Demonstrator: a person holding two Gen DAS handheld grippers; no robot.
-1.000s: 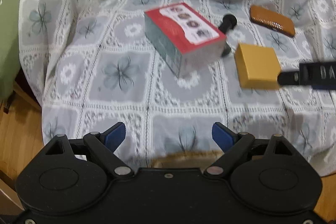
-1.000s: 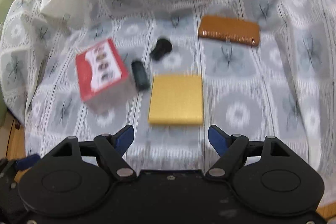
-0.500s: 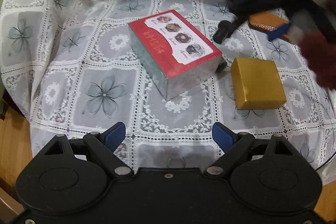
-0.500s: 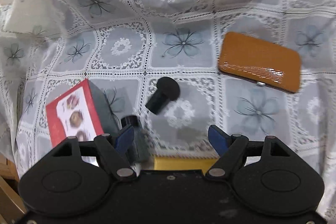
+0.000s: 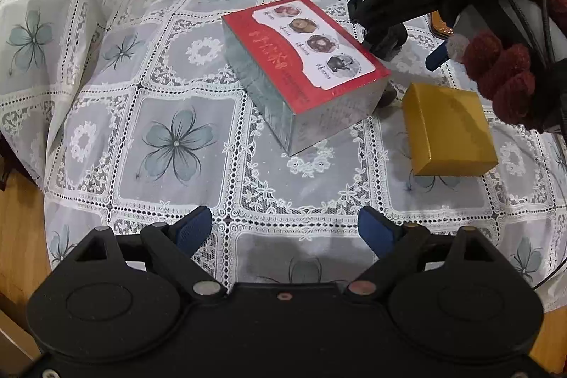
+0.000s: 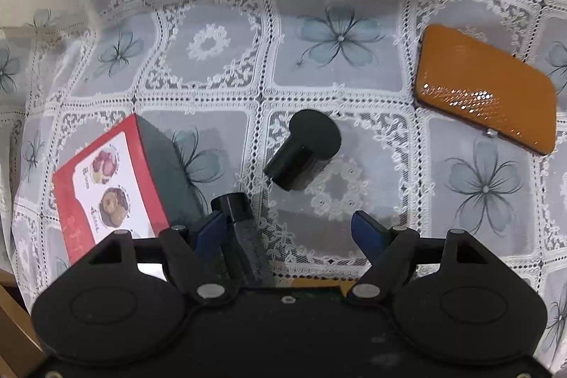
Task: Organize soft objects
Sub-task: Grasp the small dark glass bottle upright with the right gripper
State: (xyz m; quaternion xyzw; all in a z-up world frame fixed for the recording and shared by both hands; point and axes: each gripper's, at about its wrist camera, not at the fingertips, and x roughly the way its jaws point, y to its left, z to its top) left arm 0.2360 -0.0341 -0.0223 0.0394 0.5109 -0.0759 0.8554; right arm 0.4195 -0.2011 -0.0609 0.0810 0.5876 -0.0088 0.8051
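Lace tablecloth (image 5: 177,144) with grey-blue flower squares covers the surface, draped over its near edge; wood floor (image 5: 17,229) shows below at the left. Left gripper (image 5: 283,227) hangs over the near edge of the cloth, blue-padded fingers (image 5: 193,229) spread wide, nothing between them. Red-topped box (image 5: 301,59) with silver sides and a white label of four round pictures lies flat near the cloth's middle, set at an angle. Gold box (image 5: 446,126) sits to its right, apart from it, toward the right edge. Right gripper (image 6: 288,229) is over the far-right part of the cloth, pointing steeply down, jaws released and apart, gripping nothing. In the left wrist view a hand in a dark red knit glove (image 5: 510,73) carries it. In the right wrist view a black mushroom-shaped piece (image 6: 301,151) lies on its side just beyond the right gripper's fingertips, not touching them. A black cylinder (image 6: 241,229) lies by the left pad (image 6: 209,232); contact cannot be told. The red-topped box's corner shows at lower left there. An orange flat case (image 6: 485,91) with a textured shiny face lies toward the far-right edge, well apart from the black piece. A sliver of the gold box peeks out under the right gripper body.
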